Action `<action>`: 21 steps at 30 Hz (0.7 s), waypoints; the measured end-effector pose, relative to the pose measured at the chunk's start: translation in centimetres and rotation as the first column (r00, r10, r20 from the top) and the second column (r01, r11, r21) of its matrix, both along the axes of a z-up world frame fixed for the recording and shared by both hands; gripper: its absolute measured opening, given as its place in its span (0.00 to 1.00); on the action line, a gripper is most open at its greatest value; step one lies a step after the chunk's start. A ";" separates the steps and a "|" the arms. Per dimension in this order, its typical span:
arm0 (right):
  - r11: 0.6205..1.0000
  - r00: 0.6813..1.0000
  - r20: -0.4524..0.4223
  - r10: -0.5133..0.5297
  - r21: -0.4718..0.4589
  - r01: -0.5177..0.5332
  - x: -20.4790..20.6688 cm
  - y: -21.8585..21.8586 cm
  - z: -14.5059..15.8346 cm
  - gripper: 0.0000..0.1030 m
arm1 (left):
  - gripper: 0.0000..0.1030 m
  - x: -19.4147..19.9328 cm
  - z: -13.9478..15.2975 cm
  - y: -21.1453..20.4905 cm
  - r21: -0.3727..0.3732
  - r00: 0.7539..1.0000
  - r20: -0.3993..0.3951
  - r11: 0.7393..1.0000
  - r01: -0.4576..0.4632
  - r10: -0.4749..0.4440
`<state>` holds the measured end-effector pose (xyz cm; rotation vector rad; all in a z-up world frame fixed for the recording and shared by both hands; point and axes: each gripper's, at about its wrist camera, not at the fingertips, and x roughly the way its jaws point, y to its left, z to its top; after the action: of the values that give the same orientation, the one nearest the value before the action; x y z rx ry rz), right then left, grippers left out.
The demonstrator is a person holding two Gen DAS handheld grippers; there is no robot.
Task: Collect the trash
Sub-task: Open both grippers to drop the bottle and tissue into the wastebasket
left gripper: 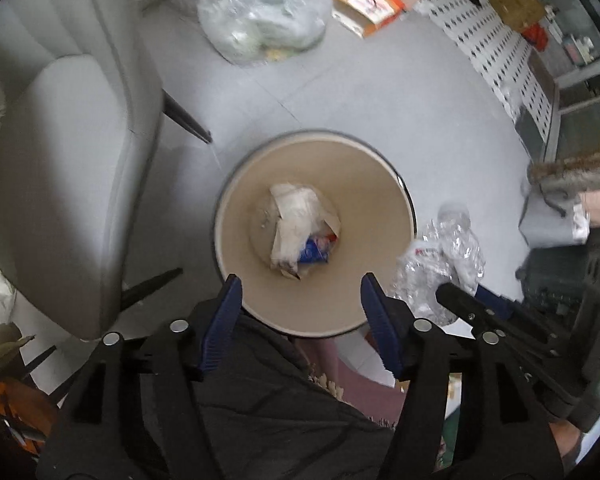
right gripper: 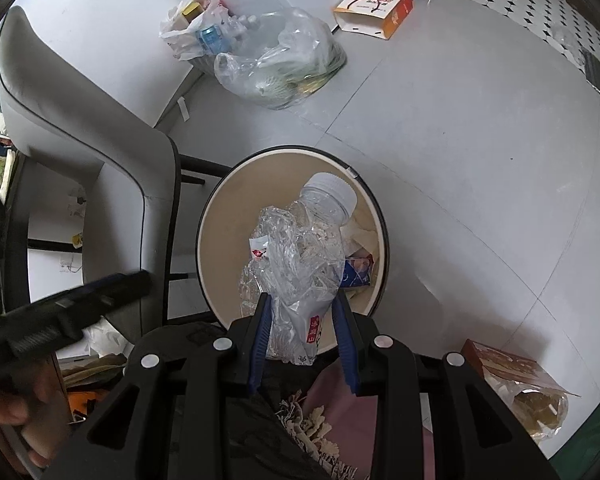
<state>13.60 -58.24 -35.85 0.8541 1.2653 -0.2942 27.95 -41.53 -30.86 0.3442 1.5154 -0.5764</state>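
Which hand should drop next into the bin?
Right. The right gripper is shut on the crushed bottle over the bin; the left gripper hangs open and empty.

Both wrist cams look steeply down at the floor. Left cam sits above the beige bin (left gripper: pixel 314 232), bin centred, chair (left gripper: pixel 60 184) at 9 o'clock. Right cam is closer, bin (right gripper: pixel 220 240) centred, chair (right gripper: pixel 84 128) at 10. Shared: bin, chair, clear bag (left gripper: pixel 260 20) (right gripper: pixel 280 60) at 12.
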 end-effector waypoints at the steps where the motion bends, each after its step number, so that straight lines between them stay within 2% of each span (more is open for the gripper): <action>1: 1.000 1.000 0.002 0.000 -0.002 0.000 0.0 0.1 0.1 0.30 | 0.64 0.3 0.8 0.4 -0.009 1.000 0.020 1.000 -0.004 0.005; 7: 0.999 0.999 0.013 0.040 -0.009 -0.040 1.1 1.2 0.6 0.30 | 0.69 1.9 6.0 3.0 -0.062 0.990 0.129 0.996 -0.058 0.066; 13: 0.996 0.996 0.011 0.093 -0.014 -0.093 3.4 3.3 0.7 0.31 | 0.73 2.5 11.4 7.4 -0.137 0.967 0.207 0.983 -0.122 0.149; 15: 0.993 0.993 -0.008 0.114 -0.029 -0.115 4.2 4.1 0.4 0.37 | 0.73 2.6 12.9 9.1 -0.170 0.957 0.224 0.974 -0.148 0.184; 16: 0.993 0.993 -0.022 0.119 -0.019 -0.120 4.6 4.3 0.0 0.57 | 0.73 2.5 13.6 9.8 -0.185 0.953 0.230 0.970 -0.158 0.199; 17: 0.994 0.994 -0.026 0.108 -0.014 -0.108 4.7 4.5 -0.1 0.62 | 0.73 2.4 14.3 10.8 -0.204 0.947 0.236 0.964 -0.170 0.217; 21: 0.990 0.992 -0.029 0.125 -0.058 -0.126 5.0 5.4 1.2 0.60 | 0.75 1.9 16.4 14.0 -0.267 0.925 0.258 0.941 -0.209 0.279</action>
<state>18.57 -52.81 -34.62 0.7184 1.3217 -0.2417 29.82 -27.53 -14.44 0.0486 1.1664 -0.4748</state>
